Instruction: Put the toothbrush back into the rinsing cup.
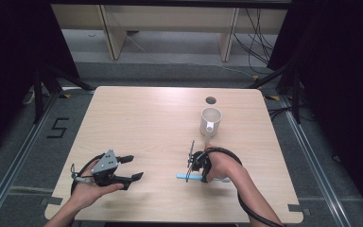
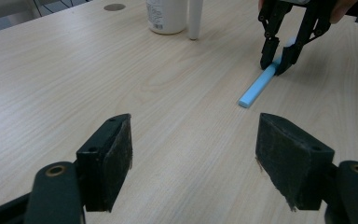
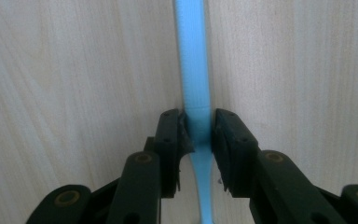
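A light blue stick (image 1: pixel 182 176) lies flat on the wooden table (image 1: pixel 146 123) near the front, right of centre. My right gripper (image 1: pixel 196 170) points down onto it. In the right gripper view both pads (image 3: pixel 179 133) press against the sides of the blue stick (image 3: pixel 196 70), which narrows toward the bottom of that view. The left gripper view shows the same grip (image 2: pixel 277 58) farther off, with the stick's free end (image 2: pixel 251 93) resting on the table. My left gripper (image 1: pixel 136 167) rests at the front left, its jaws wide apart (image 2: pixel 193 158) with only bare table between them.
A white mug (image 1: pixel 211 120) stands behind the right gripper, its handle turned toward me. A round cable hole (image 1: pixel 211 100) lies near the table's far edge. Dark stands and cables flank the table on the floor.
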A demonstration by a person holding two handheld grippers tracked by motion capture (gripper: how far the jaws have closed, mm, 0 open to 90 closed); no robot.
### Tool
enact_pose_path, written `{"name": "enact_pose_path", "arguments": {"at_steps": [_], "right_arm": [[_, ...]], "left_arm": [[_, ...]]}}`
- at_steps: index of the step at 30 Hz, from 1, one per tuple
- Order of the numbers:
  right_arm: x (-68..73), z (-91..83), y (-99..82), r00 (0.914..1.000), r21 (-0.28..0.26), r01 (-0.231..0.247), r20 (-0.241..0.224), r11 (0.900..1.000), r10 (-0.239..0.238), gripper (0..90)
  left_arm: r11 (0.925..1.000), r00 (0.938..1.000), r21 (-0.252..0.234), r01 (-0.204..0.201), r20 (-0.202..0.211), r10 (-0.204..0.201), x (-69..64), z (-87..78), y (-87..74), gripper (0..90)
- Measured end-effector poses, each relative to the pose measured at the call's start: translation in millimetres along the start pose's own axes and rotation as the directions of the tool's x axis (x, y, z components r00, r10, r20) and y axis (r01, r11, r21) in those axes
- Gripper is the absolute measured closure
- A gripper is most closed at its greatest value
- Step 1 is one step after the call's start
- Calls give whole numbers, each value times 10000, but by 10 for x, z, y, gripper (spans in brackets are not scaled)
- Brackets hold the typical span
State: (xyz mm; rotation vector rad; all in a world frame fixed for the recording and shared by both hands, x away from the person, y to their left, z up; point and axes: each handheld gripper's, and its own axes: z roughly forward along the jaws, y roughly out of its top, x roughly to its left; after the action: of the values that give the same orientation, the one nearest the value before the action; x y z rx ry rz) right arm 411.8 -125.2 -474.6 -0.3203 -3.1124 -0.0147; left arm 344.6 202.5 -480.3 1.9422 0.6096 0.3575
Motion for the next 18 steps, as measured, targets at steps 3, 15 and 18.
{"name": "enact_pose_path", "arguments": {"at_steps": [3, 15, 18], "right_arm": [[2, -4, 20, 9999, 74, 118, 101, 9999, -119, 724], [38, 5, 22, 9994, 66, 244, 257, 9997, -246, 777], [38, 4, 28, 9990, 95, 357, 272, 9993, -360, 784]], "left_arm": [[10000, 10000, 6, -20, 2, 20, -1, 1, 2, 268], [10000, 10000, 55, -47, 59, 46, -13, 23, 10, 268], [9999, 9998, 56, -84, 186, 83, -15, 42, 20, 268]]}}
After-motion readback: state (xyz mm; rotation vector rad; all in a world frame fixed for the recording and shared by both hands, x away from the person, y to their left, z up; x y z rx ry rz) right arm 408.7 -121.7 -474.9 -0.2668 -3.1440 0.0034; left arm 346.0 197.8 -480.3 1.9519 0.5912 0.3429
